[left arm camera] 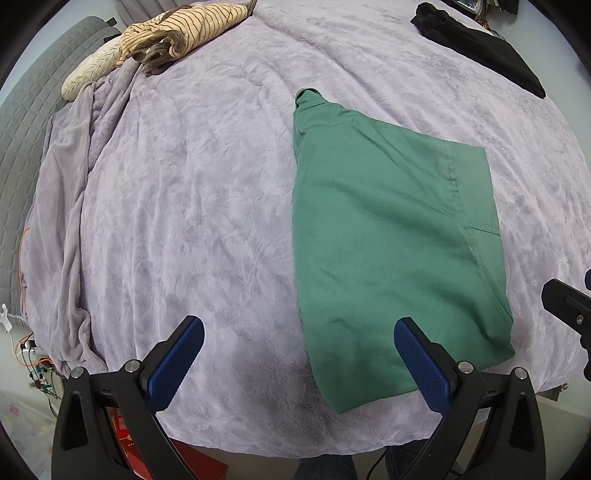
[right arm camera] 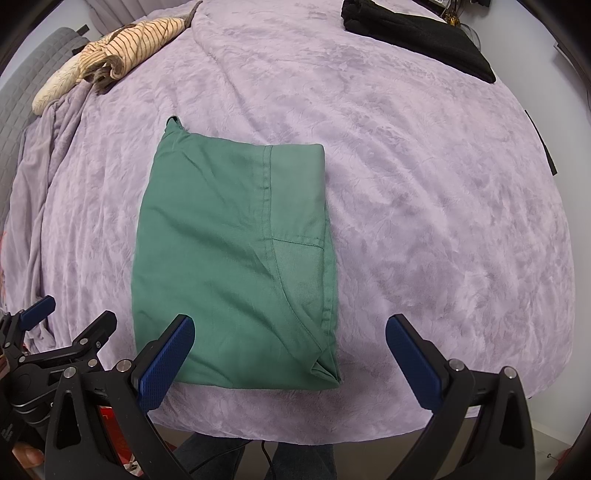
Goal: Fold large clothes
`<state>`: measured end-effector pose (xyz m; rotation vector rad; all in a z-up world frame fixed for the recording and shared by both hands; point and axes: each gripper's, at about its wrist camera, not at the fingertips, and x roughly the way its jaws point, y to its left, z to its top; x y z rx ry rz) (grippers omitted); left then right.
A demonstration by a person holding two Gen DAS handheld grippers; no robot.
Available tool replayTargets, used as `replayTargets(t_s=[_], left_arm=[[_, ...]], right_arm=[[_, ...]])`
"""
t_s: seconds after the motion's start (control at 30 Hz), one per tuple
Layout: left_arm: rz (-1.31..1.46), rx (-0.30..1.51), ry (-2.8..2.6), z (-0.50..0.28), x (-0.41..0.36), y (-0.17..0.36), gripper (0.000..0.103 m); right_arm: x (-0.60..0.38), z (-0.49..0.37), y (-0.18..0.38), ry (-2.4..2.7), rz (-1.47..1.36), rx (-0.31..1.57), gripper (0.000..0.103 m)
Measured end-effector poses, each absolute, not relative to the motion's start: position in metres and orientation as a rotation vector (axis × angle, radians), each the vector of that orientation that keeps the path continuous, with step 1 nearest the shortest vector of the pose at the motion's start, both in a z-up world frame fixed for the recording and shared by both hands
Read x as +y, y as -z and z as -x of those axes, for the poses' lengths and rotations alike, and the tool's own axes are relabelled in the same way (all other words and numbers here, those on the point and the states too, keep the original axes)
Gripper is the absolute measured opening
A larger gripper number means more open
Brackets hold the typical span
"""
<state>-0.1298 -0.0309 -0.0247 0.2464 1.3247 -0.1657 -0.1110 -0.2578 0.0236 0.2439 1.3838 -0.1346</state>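
Green garment (right arm camera: 232, 258) found folded lengthwise on bed (right arm camera: 424, 221), long axis pointing away; right gripper (right arm camera: 290, 354) nearer, left gripper (left arm camera: 299, 354) alongside, both released, empty.

lilac blanket (right arm camera: 424, 184) covers the bed; grey quilted headboard (left arm camera: 22, 140) at left, orange cable (left arm camera: 22, 258) beside it.

left gripper (left arm camera: 299, 363): jaws wide apart, lower frame | green garment (left arm camera: 388, 251): folded, right of centre on lilac blanket (left arm camera: 192, 192) | striped clothes (left arm camera: 184, 31): upper left | black garment (left arm camera: 480, 44): upper right
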Motion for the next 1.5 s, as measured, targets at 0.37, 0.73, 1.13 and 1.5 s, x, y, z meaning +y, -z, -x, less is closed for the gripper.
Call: replayTargets(t_s=[0.37,0.73,1.13,1.5], left_arm=[[-0.249,1.325,0.166,0.1294,-0.0318,0.0247,0.103],[-0.25,1.325,0.164,0.1286,-0.0321,0.0253,0.103],[-0.275,1.323,0.15,0.1269,-0.0318,0.0251,0.103],[-0.285,1.318,0.136,0.1263,-0.0347,0.025,0.103]], right_arm=[[-0.2586,0.1107,-0.0236,0.134,-0.243,1.385,0.103],[-0.2571,0.1115,-0.0231,0.134,-0.243,1.385,0.103],[-0.257,0.1102,-0.0228,0.135,-0.242,1.386,0.103],[-0.2536,0.1134,-0.0201,0.132,-0.235,1.389,0.103]])
